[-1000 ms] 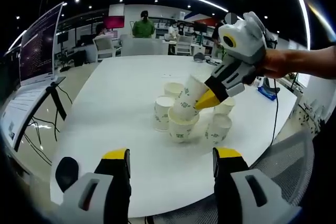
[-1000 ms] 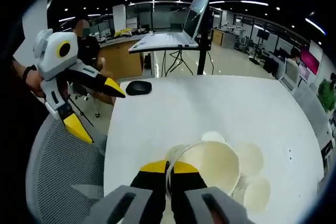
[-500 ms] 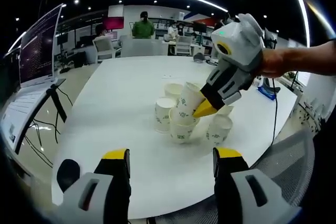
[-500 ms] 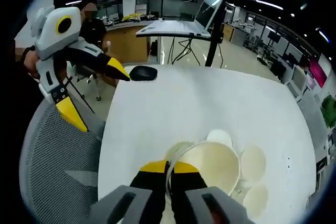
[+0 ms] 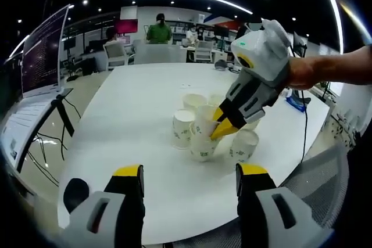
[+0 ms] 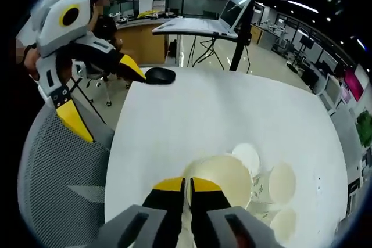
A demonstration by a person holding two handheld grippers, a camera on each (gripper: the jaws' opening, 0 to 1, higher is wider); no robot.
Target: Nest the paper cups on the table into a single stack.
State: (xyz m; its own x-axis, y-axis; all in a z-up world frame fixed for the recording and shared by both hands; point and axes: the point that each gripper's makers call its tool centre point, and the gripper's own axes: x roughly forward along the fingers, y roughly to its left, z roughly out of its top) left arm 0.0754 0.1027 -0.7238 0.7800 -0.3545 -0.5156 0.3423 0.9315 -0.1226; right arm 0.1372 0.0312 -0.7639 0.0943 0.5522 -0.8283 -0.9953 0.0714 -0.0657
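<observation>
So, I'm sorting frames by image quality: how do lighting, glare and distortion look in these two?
Left gripper view: ceiling light strips bend into arcs from fisheye distortion; the table is evenly lit, with soft shadows under the paper cups, and the right gripper is sharp. Right gripper view: the table edge bows, the floor beyond shows glare, and the held cup looks sharp.
</observation>
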